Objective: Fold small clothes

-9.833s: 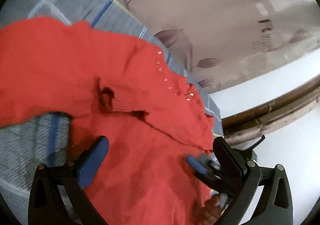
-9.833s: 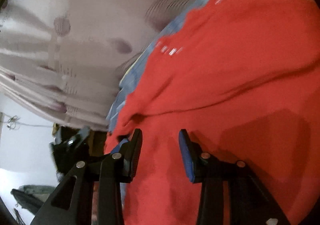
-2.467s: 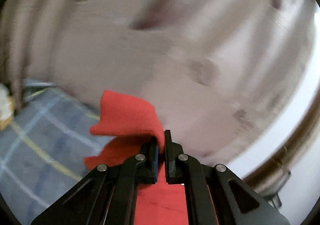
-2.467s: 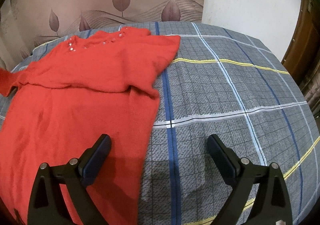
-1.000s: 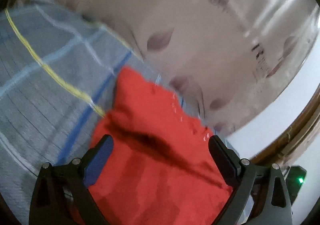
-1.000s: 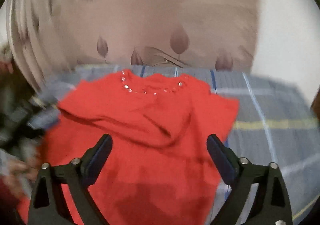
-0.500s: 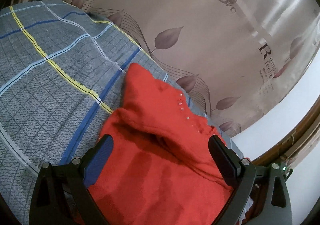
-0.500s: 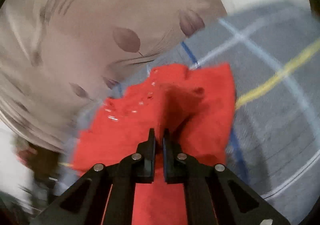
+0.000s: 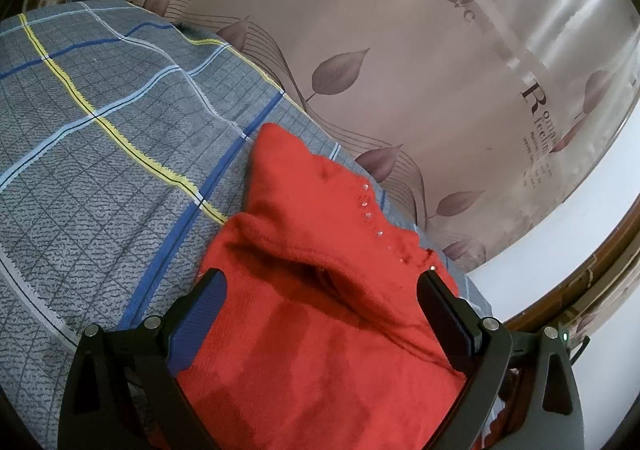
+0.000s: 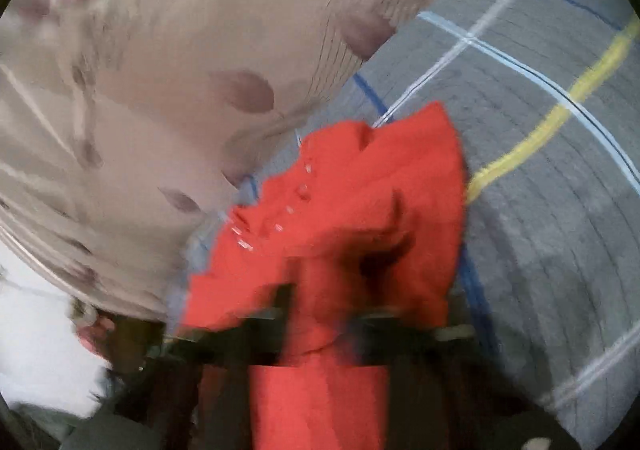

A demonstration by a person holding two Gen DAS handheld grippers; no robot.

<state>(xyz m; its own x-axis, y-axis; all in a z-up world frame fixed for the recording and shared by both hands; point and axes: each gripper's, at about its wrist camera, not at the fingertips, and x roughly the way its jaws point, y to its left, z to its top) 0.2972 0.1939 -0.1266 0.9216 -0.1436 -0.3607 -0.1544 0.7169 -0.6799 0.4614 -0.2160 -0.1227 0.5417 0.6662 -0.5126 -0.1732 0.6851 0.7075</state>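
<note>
1. The red knit sweater (image 9: 320,330) lies on the grey plaid bedspread (image 9: 100,170), up against the leaf-patterned headboard (image 9: 360,30). Its beaded neckline (image 9: 376,226) is the end nearest the headboard.

2. One sleeve (image 9: 320,262) is folded across the chest, below the neckline; its open cuff shows as a dark hollow. The side edges look drawn in, so the sleeve folds appear done, or nearly so.

3. The left gripper (image 9: 320,314) hovers over the sweater's body, on the side away from the headboard — jaws spread wide, holding nothing.

4. The right gripper (image 10: 320,314) sits at the sweater's lower part, again away from the headboard. The view is badly smeared; red cloth (image 10: 320,330) fills the gap between the fingers, which suggests a pinch, but I cannot tell for certain whether the jaws are clamped.

5. What seems left: bringing the hem up toward the neckline to halve the length, then flattening the bundle. The hem itself is out of view, so its state is unknown — the body below the sleeve looks unfolded.
</note>
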